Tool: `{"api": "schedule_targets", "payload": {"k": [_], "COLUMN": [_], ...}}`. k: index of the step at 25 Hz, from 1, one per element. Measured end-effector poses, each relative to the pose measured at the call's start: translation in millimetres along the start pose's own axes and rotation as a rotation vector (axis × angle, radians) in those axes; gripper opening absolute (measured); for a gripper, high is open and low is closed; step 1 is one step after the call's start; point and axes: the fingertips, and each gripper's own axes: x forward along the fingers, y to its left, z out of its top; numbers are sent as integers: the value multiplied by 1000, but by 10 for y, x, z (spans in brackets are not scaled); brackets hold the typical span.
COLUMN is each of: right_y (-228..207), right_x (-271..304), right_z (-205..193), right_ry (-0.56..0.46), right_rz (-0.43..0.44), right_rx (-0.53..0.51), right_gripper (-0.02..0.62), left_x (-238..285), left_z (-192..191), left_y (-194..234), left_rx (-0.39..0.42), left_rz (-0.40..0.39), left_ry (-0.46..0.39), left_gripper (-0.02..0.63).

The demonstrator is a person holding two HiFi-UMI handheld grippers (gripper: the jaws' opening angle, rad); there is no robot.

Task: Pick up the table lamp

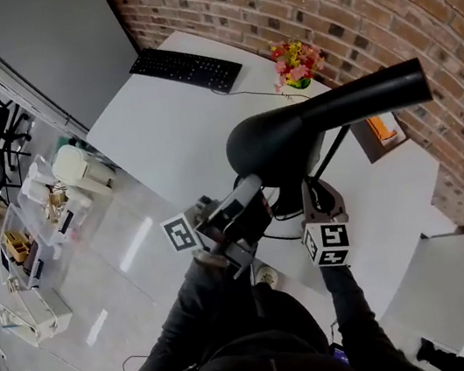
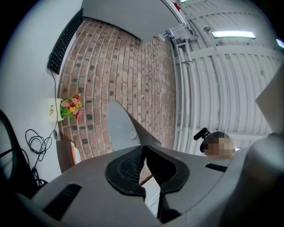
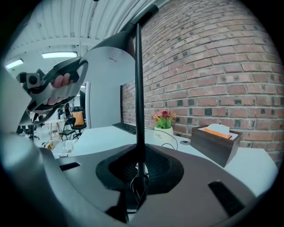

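A black table lamp point(image 1: 281, 138) stands on the white table point(image 1: 170, 138), its long head point(image 1: 367, 94) reaching right toward the brick wall. My left gripper point(image 1: 250, 187) is shut on the rim of the lamp shade point(image 2: 120, 126); in the left gripper view the thin edge is pinched between the pads point(image 2: 133, 165). My right gripper point(image 1: 314, 185) is shut on the lamp's thin upright pole point(image 3: 138, 88), which runs up from between its jaws, with a black cable looped at the pole's foot. The right gripper view also shows the shade point(image 3: 111, 51) and the left gripper point(image 3: 53, 86) holding it.
A black keyboard point(image 1: 186, 68) lies at the table's far end. A small flower pot point(image 1: 297, 64) and a dark tissue box point(image 1: 378, 133) stand by the brick wall point(image 1: 342, 1). A coiled cable point(image 2: 37, 144) lies near the pot. Cluttered shelves and a chair stand on the floor at left.
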Motion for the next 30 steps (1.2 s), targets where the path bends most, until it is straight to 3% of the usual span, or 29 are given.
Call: {"api": "schedule_targets", "payload": {"k": [14, 19, 26, 30], "right_y": [85, 143, 216, 398], "right_x": [-123, -136, -195, -368], "right_z": [177, 443, 834, 1167], "right_ry": [-59, -96, -190, -249], "right_rz": [27, 41, 80, 83], "right_rx": [37, 13, 10, 4], "right_gripper": [51, 51, 51, 51], "left_x": [165, 233, 417, 461], "left_z": [-42, 52, 39, 44], "left_y": [-223, -447, -825, -1256], "left_rx": [84, 119, 216, 257], "left_rz": [-41, -72, -130, -183], "left_ry": [43, 28, 76, 95], "left_gripper": [6, 6, 6, 8]}}
